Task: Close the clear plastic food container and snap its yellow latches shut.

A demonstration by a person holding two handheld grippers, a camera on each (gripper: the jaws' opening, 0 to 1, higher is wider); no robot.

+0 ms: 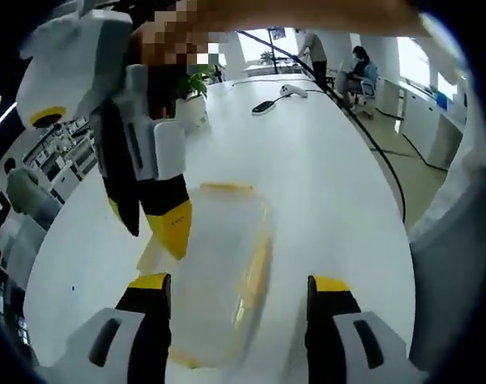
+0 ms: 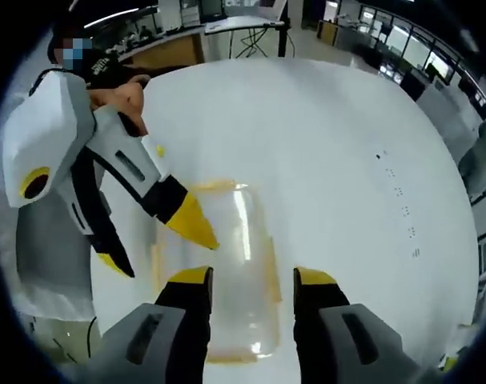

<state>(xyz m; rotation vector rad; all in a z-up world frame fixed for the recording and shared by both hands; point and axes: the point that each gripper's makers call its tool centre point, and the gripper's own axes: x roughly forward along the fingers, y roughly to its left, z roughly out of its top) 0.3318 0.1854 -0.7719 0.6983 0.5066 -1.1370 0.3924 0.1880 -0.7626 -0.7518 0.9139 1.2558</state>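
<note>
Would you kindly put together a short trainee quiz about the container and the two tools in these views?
1. True or false: the clear container rests on the white table.
2. Multiple choice: the container's latches are A) red, B) yellow, C) blue.
3. Fill in the gap: the jaws of the left tool and of the right tool stand ____, with nothing gripped between them.

Key: 1 true; 2 B; 3 open.
</note>
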